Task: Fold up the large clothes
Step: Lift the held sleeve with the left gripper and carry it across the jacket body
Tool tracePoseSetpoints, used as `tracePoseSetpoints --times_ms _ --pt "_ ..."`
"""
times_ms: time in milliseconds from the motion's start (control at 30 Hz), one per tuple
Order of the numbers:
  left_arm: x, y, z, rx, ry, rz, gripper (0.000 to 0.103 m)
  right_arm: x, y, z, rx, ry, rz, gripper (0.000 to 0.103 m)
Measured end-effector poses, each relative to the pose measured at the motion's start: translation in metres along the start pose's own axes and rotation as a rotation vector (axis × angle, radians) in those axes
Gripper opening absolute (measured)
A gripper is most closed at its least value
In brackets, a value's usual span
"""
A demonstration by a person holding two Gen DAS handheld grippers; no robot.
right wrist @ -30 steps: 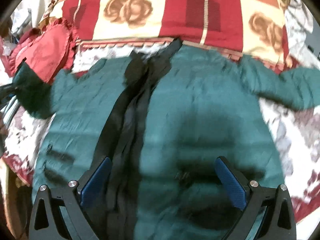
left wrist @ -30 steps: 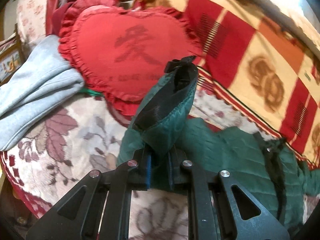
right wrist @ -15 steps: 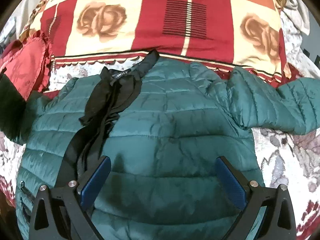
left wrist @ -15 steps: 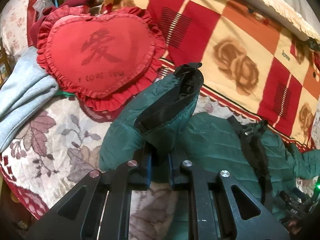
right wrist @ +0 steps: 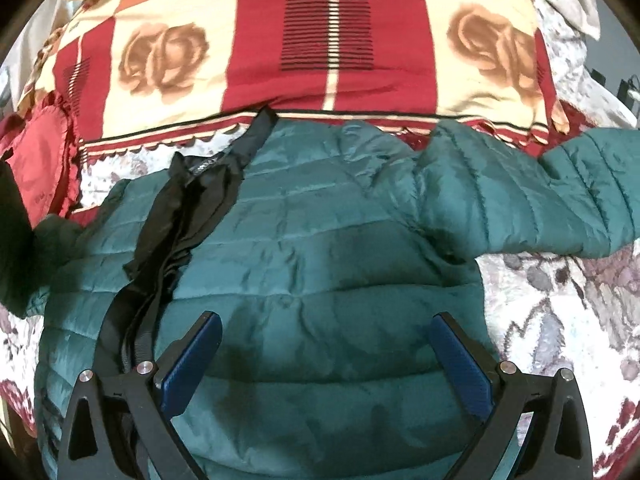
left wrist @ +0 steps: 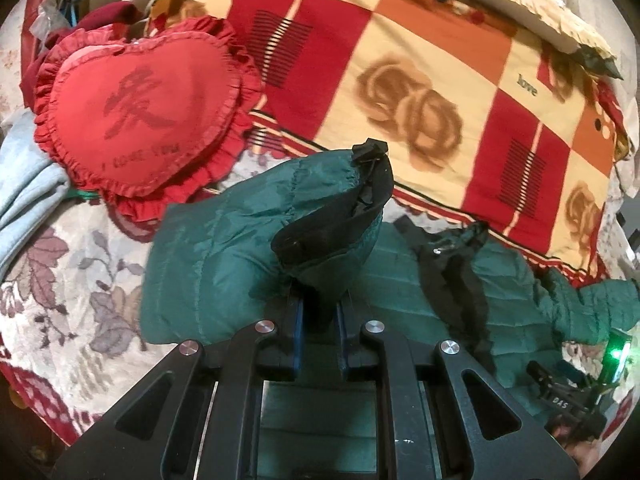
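Note:
A dark green quilted jacket lies spread on the bed, its black lining showing along the open front. My left gripper is shut on the cuff end of the jacket's left sleeve, which stands lifted above the bedspread with its black-edged opening up. The jacket's body lies to the right of that sleeve. My right gripper hovers open over the lower middle of the jacket, with nothing between its blue pads. The other sleeve stretches out to the right.
A red heart-shaped cushion and a pale grey garment lie at the left. A red and cream checked quilt runs along the back. The floral bedspread shows bare at the right and front left.
My left gripper has carried the sleeve to the right, toward the jacket's body; the cushion has slid left in its view. The right gripper has drawn back, open throughout, and more quilt shows.

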State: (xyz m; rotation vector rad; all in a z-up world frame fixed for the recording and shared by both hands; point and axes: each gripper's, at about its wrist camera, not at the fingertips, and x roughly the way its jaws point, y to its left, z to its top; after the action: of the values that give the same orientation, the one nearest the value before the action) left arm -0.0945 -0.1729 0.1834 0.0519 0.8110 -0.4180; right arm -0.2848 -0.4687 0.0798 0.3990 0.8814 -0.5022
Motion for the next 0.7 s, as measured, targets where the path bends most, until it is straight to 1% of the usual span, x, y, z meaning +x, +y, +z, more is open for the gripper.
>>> tracePoseSetpoints --times_ms 200,400,700 --pt "0.005 -0.028 -0.006 0.025 0.024 -0.036 0.012 -0.002 -0.012 -0.004 0.023 0.005 -0.007 0.103" --pt "0.013 -0.057 -0.01 0.047 0.044 -0.07 0.012 -0.004 -0.02 -0.007 0.052 0.012 0.009 0.103" --pt "0.033 -0.106 -0.012 0.068 0.106 -0.148 0.012 -0.007 -0.029 -0.011 0.066 0.025 -0.001 0.103"
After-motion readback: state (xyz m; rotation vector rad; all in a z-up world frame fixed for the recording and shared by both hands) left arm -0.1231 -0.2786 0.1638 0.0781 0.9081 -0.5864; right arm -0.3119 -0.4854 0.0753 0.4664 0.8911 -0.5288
